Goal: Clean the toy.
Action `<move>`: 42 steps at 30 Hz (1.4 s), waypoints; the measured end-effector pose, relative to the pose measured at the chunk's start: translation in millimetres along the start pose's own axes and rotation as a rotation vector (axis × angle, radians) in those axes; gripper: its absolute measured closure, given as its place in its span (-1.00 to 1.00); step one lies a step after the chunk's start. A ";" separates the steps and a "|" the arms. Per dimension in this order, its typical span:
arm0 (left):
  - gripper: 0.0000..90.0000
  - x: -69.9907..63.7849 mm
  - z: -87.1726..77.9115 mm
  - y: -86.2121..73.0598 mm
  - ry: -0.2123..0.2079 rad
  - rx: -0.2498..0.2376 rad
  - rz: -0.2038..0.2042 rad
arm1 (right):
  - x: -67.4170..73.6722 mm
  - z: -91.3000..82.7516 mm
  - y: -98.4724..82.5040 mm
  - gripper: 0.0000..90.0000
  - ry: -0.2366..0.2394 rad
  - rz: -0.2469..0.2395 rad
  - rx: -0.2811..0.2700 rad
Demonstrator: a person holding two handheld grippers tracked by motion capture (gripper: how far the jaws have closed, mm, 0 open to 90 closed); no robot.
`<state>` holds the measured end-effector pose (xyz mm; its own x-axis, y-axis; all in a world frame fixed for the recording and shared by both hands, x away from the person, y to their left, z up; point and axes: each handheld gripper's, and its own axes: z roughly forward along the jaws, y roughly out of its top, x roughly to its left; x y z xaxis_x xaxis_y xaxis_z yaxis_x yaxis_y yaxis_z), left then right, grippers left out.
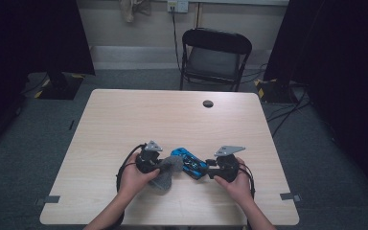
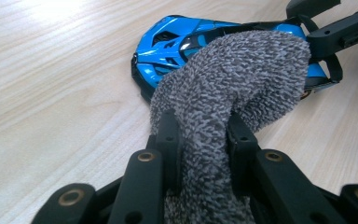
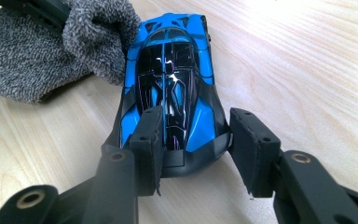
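So the blue toy car (image 3: 172, 79) is sitting on the table (image 1: 124, 120), near the front edge on the person's side, between the two hands. Right claw (image 3: 196, 149) has its jaws around the tail end of the car. In the right gripper view one pad is up against the car's side, the other looks just off the body w/ a sliver of gap, so I can't tell if it's really clamped or just bracketing it. Left claw (image 2: 200, 135) is closed tight on a grey knit cloth (image 2: 233, 79), pinched in the middle, and the loose end is draped over the car's side/roof, touching it. Looks like a wipe-down of the car, imo.

What could go wrong from here:
- if the right claw isn't really gripping, any sideways rub w/ the cloth prob pushes the car around or spins it out of the jaws, since it's on wheels and the tabletop is smooth
- the cloth is floppy, so the free end could snag on the car's rear bits or get caught under the right claw's pads
- pressing down too hard w/ the left could tip the car, as it's held at one end only
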<state>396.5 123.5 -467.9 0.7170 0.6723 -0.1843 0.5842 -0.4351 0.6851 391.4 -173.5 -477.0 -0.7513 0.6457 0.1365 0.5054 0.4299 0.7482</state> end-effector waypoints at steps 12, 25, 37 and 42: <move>0.61 14.4 -4.9 -5.6 0.042 -0.016 -0.040 | -0.5 -0.3 -0.4 0.25 0.003 0.001 0.000; 0.61 23.6 -11.3 -6.1 0.086 -0.021 -0.048 | -0.8 -0.3 -0.7 0.25 0.005 0.005 -0.002; 0.62 -14.0 -16.2 0.0 -0.026 -0.013 0.034 | -0.8 -0.4 -0.7 0.25 0.005 0.001 -0.003; 0.62 -35.9 -6.0 0.8 -0.106 -0.007 0.066 | -0.7 -0.4 -0.6 0.25 0.005 -0.001 -0.002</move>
<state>368.9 102.6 -456.4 0.7905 0.5747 -0.2117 0.5316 -0.4721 0.7033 391.5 -174.5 -477.4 -0.7539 0.6422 0.1384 0.5033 0.4293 0.7499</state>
